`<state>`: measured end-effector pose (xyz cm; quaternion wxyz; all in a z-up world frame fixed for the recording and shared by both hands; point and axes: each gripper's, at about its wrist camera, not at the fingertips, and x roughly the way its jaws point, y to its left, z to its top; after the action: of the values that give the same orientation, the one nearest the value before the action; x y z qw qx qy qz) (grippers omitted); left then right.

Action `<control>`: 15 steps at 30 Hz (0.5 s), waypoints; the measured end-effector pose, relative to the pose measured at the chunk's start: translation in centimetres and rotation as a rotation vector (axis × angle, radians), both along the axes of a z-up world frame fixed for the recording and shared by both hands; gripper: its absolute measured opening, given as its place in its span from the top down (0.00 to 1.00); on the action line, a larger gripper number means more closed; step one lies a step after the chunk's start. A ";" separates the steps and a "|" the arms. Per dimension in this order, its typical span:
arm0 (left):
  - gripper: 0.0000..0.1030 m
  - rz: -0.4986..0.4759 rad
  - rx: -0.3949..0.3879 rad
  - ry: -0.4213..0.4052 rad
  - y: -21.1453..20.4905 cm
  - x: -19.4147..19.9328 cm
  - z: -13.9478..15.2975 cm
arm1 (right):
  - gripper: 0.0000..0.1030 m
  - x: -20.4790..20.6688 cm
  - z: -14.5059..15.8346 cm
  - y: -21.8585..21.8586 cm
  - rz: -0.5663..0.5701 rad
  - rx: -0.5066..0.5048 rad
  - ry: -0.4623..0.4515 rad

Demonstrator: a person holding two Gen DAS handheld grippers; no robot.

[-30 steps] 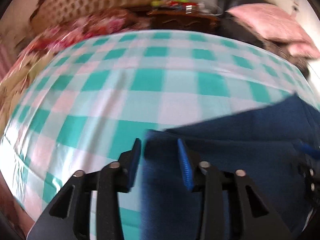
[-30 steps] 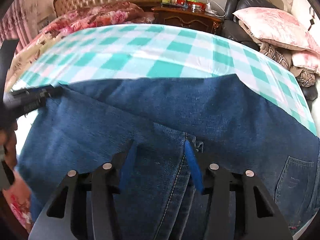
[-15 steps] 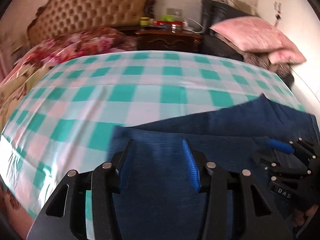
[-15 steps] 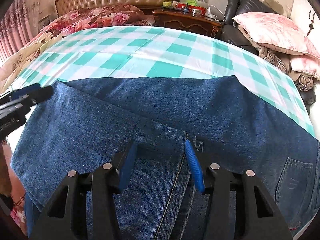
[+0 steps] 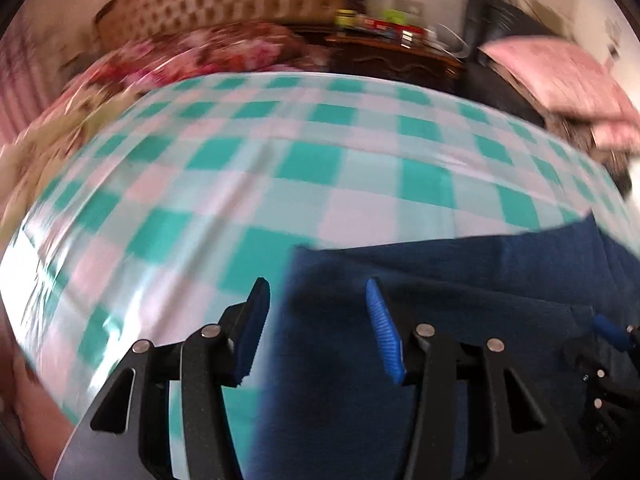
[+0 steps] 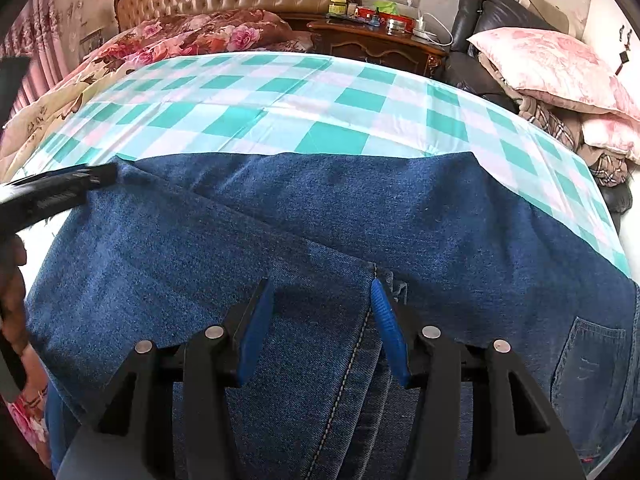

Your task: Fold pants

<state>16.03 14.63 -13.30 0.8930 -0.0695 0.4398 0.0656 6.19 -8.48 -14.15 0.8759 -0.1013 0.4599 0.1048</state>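
Blue denim jeans (image 6: 320,216) lie spread across the near part of the bed, legs to the left, a back pocket (image 6: 588,364) at the right. They also show in the left wrist view (image 5: 400,280). My right gripper (image 6: 320,292) is open, low over the crotch seam. My left gripper (image 5: 316,292) is open over the jeans' left leg end; its left finger is over the sheet. It shows in the right wrist view (image 6: 60,188) at the jeans' left corner. The right gripper's blue tip shows at the far right of the left wrist view (image 5: 608,332).
The bed has a teal and white checked sheet (image 6: 280,108). A floral quilt (image 6: 192,40) lies at the tufted headboard. A dark nightstand (image 6: 376,44) with jars stands behind. Pink pillows (image 6: 548,68) are stacked on a black chair at the right.
My left gripper has swung left toward the jeans' leg end, its view now blurred. The right gripper and the jeans have hardly moved.
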 end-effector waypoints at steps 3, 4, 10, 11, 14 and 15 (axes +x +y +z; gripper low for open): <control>0.50 0.071 -0.058 -0.020 3.0 -3.4 0.1 | 0.48 0.0 0.0 0.1 0.004 0.003 0.005; 0.50 0.073 -0.080 -0.030 3.6 -4.6 0.1 | 0.48 0.0 0.2 0.0 -0.008 0.014 0.008; 0.60 0.009 -0.173 -0.083 4.6 -11.7 -0.4 | 0.48 -2.1 2.0 -0.5 -0.012 0.065 -0.051; 0.60 0.002 -0.189 -0.086 4.4 -12.3 -0.5 | 0.48 -2.5 1.9 -0.4 -0.003 0.056 -0.043; 0.60 -0.024 -0.215 -0.078 3.8 -13.9 -1.3 | 0.48 -3.3 1.1 -0.3 0.001 0.022 -0.021; 0.60 -0.028 -0.212 -0.070 3.6 -14.3 -1.7 | 0.48 -3.5 0.6 -0.3 -0.001 0.007 -0.007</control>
<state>1.68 18.20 -15.02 0.8963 -0.1594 0.4138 0.0039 2.70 -8.78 -13.58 0.8781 -0.0981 0.4563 0.1055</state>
